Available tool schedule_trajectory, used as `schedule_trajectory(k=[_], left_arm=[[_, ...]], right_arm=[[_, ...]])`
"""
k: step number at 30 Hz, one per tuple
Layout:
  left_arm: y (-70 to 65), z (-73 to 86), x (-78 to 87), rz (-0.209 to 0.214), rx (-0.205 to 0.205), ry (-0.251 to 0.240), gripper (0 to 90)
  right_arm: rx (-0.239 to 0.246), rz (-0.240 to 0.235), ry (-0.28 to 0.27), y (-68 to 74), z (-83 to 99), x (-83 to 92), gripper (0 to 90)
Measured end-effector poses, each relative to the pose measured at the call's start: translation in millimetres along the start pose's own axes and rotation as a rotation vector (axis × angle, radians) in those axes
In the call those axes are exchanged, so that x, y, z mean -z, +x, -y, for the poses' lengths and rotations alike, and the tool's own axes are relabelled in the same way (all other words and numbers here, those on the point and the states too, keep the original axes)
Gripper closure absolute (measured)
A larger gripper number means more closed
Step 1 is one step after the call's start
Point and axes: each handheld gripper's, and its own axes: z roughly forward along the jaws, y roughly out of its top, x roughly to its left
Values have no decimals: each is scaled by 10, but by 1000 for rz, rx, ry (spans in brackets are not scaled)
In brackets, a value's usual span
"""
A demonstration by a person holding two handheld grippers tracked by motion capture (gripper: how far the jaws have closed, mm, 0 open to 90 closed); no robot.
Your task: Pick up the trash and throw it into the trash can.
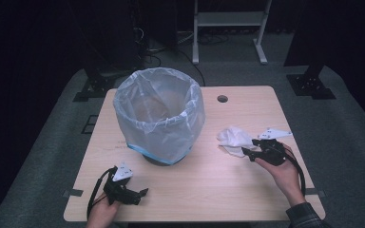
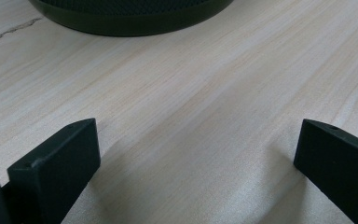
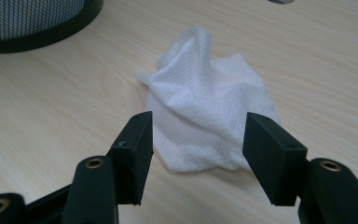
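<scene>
In the high view, a wastebasket (image 1: 159, 116) lined with a pale, translucent bag is standing on the far left half of the wooden desk (image 1: 209, 180). A crumpled white wipe (image 1: 233, 138) is lying on the desk to the right of the wastebasket, well apart from it. The right claw (image 1: 248, 151) is reaching toward the wipe from the right, its tips just beside the wipe's near edge, while the person's right hand (image 1: 285, 173) is gripping the claw's body. The left claw (image 1: 142, 194) is resting low over the near left part of the desk, in front of the wastebasket and apart from it.

In the left gripper view, the left claw (image 2: 193, 154) is standing released, its black jaws wide apart with bare desk (image 2: 186, 93) between them, and the dark base of the wastebasket (image 2: 130, 16) is sitting ahead.

In the right gripper view, the right claw (image 3: 198, 140) is standing released, its jaws flanking the near part of the wipe (image 3: 205, 116) without pressing it. The wipe is sitting bunched on the desk (image 3: 51, 102), one corner sticking up, with the mesh wastebasket (image 3: 28, 18) at the far left.
</scene>
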Motion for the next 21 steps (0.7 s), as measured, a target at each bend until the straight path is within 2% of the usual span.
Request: schedule_trajectory(k=[2,4,16,21], left_arm=[[0,0,0,0,0,0,0],[0,0,0,0,0,-1,0],[0,0,0,0,0,0,0],[0,0,0,0,0,0,0]], right_arm=[[-10,-1,-8,-23,-26,-45,417],[-10,-3,11,-41,-53,-113,412],[-28,-22,46,-92,-196,-453,414],[-40,-30,77,-123,-183,-603,416]])
